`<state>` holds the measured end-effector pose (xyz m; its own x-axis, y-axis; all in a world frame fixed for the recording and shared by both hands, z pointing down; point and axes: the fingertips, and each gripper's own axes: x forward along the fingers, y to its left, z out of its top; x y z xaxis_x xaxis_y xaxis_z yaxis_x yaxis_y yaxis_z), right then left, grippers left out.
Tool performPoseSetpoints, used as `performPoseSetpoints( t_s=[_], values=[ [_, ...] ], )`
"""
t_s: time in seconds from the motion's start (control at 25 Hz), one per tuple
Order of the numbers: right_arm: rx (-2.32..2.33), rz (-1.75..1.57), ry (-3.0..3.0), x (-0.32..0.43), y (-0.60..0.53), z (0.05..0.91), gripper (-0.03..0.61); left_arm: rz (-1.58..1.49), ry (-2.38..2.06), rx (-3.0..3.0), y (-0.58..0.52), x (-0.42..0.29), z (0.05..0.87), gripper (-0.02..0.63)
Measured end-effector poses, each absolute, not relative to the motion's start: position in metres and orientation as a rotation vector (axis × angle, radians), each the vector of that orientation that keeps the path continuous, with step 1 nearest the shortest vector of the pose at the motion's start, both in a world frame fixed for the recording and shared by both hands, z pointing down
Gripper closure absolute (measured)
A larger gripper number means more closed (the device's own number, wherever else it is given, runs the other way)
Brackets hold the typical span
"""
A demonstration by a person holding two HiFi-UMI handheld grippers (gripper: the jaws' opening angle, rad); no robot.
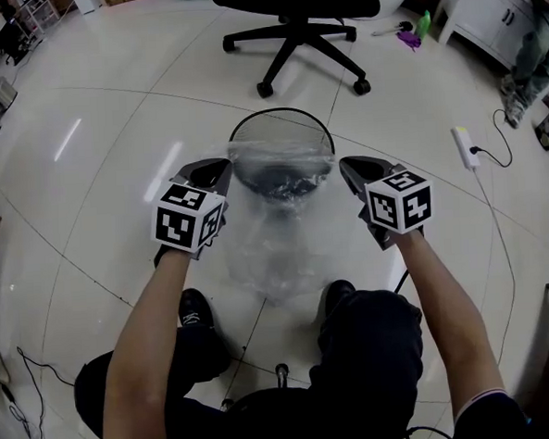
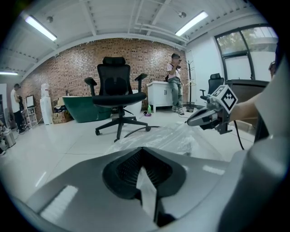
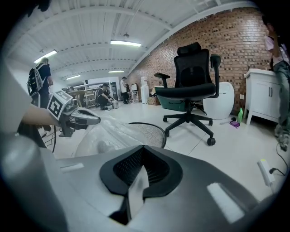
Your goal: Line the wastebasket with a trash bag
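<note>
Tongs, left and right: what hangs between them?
A clear trash bag, pinched by the left tongs and the right tongs, spans the gap by the wastebasket; the head view shows it.

Left hand-held gripper point(image 2: 146, 182) pinches what seems clear trash bag point(image 2: 168, 137).
</note>
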<state>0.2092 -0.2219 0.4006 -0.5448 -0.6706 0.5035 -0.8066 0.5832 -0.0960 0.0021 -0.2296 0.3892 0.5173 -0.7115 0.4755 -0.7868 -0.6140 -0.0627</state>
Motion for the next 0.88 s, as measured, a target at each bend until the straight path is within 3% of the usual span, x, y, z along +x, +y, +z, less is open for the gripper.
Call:
performPoseSetpoints(
  t_s=[0.88],
  values=[
    [1.181,0.423,-2.373,0.203,-0.367,0.402,0.577,0.757,-1.296,2.579,-0.366,0.003,0.396,0.601]
  ],
)
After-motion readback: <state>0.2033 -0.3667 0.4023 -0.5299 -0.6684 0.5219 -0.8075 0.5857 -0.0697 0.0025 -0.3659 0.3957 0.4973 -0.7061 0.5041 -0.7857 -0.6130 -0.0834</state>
